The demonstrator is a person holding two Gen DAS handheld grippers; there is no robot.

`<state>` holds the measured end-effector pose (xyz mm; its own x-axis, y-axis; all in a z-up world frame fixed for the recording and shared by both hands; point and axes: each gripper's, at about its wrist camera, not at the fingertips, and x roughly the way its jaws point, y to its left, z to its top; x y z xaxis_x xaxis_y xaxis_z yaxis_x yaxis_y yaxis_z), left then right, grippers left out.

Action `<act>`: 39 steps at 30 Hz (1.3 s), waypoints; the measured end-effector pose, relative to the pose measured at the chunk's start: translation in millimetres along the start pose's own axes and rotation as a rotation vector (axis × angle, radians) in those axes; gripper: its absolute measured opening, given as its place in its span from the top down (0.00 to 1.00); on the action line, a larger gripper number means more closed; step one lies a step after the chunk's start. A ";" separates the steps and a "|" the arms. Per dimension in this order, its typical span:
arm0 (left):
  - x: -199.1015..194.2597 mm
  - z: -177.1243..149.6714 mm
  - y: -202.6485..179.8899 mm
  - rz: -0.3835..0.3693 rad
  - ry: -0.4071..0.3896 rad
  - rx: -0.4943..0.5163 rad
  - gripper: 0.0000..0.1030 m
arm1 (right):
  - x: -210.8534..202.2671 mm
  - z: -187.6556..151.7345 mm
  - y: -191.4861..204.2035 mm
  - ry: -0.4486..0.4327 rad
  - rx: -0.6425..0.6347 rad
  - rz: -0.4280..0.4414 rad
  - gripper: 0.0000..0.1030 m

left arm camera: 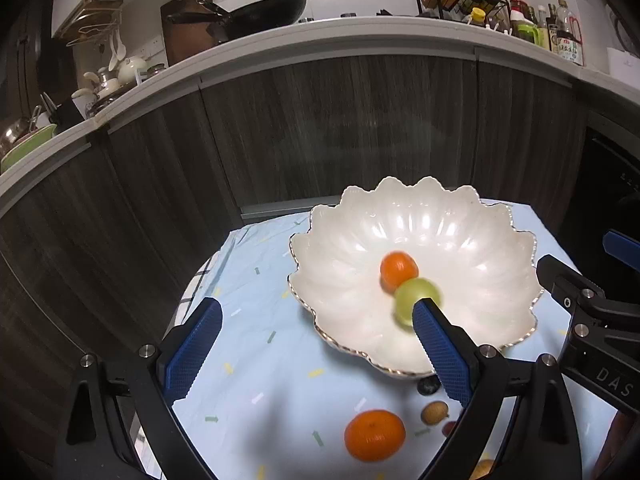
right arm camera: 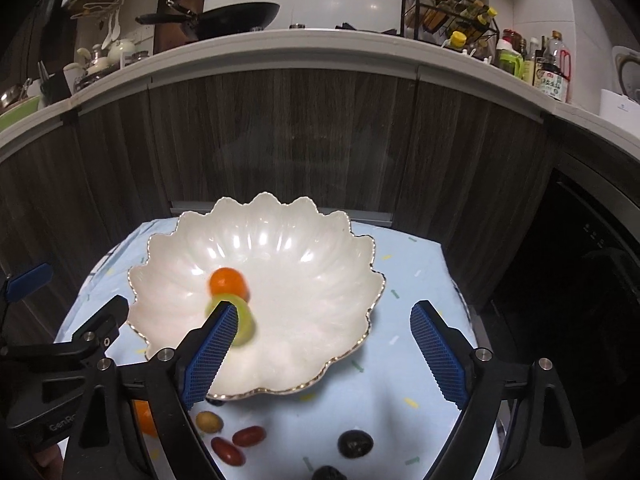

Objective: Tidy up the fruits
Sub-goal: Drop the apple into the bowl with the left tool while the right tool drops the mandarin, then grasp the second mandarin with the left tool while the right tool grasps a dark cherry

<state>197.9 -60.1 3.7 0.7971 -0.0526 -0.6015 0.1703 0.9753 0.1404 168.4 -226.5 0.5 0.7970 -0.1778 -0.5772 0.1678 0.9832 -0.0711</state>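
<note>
A white scalloped bowl (left arm camera: 404,186) (right arm camera: 264,202) stands on the pale blue cloth. A small orange (left arm camera: 399,269) (right arm camera: 227,281) lies in it, and a blurred green fruit (left arm camera: 416,298) (right arm camera: 245,322) sits against it, partly hidden by a blue fingertip in each view. My left gripper (left arm camera: 318,308) hangs open over the bowl's left rim with nothing between its pads. My right gripper (right arm camera: 325,308) is open over the bowl's right half, also with nothing between its pads. On the cloth in front lie a large orange (left arm camera: 375,435), a tan fruit (left arm camera: 434,413) (right arm camera: 209,421), two red tomatoes (right arm camera: 249,436) and a dark plum (right arm camera: 355,443).
Dark wood cabinet fronts (right arm camera: 300,140) rise just behind the small table. The counter above carries a wok (right arm camera: 236,18), dishes and a bottle rack (right arm camera: 448,16). A black appliance (right arm camera: 580,280) stands at the right. Another dark fruit (right arm camera: 329,473) lies at the cloth's near edge.
</note>
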 end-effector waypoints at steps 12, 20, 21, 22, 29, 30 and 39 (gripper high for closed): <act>-35.1 -20.5 -6.5 -0.009 -0.013 0.005 0.05 | -32.7 -21.6 -13.6 0.008 0.045 -0.010 0.13; -44.2 -33.5 -15.4 -0.028 -0.009 0.022 0.05 | -43.9 -35.7 -20.1 0.019 0.044 -0.021 0.13; -44.8 -35.3 -16.6 -0.031 -0.007 0.024 0.05 | -45.2 -37.8 -20.8 0.019 0.042 -0.024 0.13; -45.0 -36.4 -16.6 -0.033 -0.006 0.025 0.05 | -46.1 -39.4 -21.1 0.020 0.040 -0.027 0.13; -41.5 -50.1 -19.7 -0.047 0.002 0.032 0.05 | -41.6 -54.3 -22.2 0.051 0.045 -0.031 0.13; -40.6 -52.1 -20.0 -0.047 0.003 0.037 0.05 | -40.3 -56.4 -22.2 0.058 0.045 -0.032 0.13; -32.2 -70.8 -19.5 -0.044 0.002 0.060 0.05 | -28.0 -80.5 -17.1 0.101 0.038 -0.050 0.14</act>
<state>127.8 -62.3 -35.4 0.7868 -0.0945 -0.6100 0.2397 0.9574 0.1608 96.6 -235.1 -47.6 0.7249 -0.2201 -0.6528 0.2295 0.9706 -0.0724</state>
